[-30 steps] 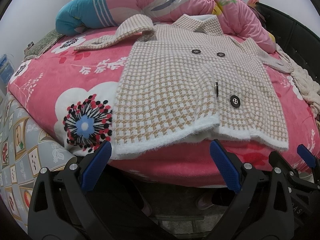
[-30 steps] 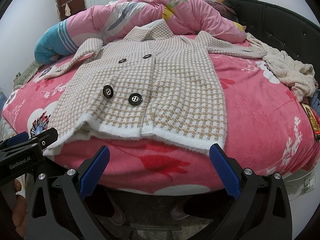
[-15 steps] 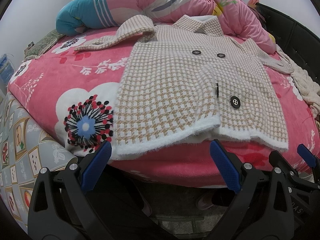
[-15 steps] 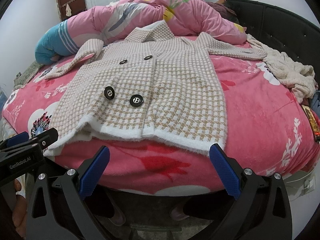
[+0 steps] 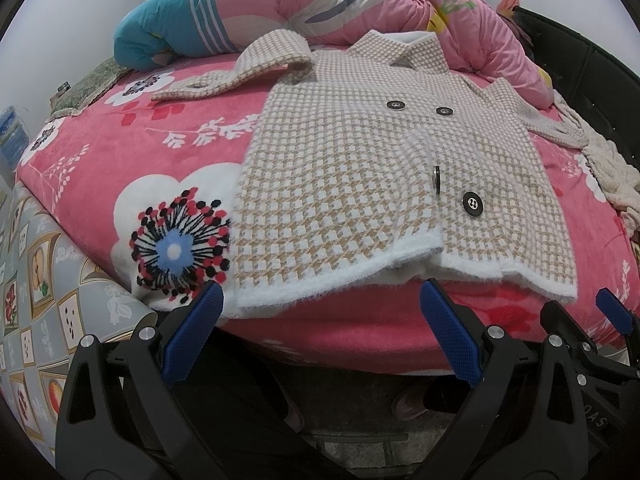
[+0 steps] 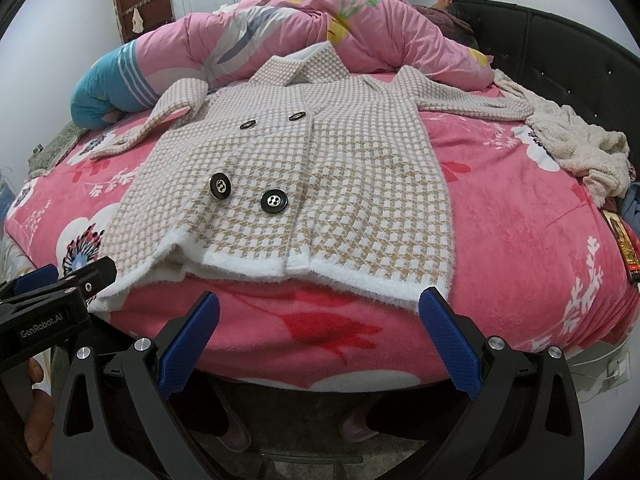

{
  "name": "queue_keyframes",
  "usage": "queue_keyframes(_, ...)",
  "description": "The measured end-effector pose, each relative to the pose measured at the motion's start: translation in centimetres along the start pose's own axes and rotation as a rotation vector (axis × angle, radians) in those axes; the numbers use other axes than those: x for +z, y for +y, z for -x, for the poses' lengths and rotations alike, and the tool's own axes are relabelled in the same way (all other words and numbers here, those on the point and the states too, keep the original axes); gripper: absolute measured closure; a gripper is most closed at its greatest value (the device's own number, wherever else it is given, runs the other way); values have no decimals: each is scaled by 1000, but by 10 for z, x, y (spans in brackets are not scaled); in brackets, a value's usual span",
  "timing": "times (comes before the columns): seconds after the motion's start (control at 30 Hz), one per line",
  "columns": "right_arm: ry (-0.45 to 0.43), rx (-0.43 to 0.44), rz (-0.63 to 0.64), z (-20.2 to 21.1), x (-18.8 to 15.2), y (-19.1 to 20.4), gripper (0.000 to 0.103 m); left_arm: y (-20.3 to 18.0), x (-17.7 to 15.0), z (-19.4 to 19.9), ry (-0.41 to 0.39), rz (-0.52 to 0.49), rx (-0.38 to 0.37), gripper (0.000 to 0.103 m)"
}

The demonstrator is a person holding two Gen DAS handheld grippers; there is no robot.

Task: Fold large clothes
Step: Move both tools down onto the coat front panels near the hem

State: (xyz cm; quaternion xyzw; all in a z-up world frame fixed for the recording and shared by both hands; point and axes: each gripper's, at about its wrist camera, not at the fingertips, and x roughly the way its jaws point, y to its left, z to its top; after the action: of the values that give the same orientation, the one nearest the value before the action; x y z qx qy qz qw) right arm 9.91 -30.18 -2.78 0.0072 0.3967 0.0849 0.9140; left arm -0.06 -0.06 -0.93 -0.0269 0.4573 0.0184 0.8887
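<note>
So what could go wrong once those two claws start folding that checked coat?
The coat's fluffy hem sits at the bed's edge, so a tug might drag it off. The left gripper and right gripper, both open, could pinch the pink blanket too. The sleeve touches a cream garment.

A tan-and-white houndstooth coat (image 6: pixel 320 168) lies flat, front up, on a pink floral blanket (image 6: pixel 520 240), collar toward twelve o'clock and fuzzy white hem toward six. The right gripper (image 6: pixel 320 332) hangs wide open just below the hem, not touching it. The left gripper (image 6: pixel 52 296) shows at nine o'clock. A cream garment (image 6: pixel 580 148) lies bunched at two o'clock.
</note>
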Motion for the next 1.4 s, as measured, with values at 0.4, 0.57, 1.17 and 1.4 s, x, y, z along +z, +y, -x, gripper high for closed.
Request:
queue_keyframes(0.4,5,-9,-3,-2,3,2,6,8,6,5,6,-4,5,8)
queue_keyframes(0.57,-2,-24,-18,-9,6,-7,6,10,11,-6,13,-8,20,8)
queue_keyframes(1.17,50,-61,-152,-93,63,-97,6,52,92,-118,37,-7,89,8)
queue_keyframes(1.4,140,11,-153,-137,56,-105,6,68,84,-146,85,75,-15,7)
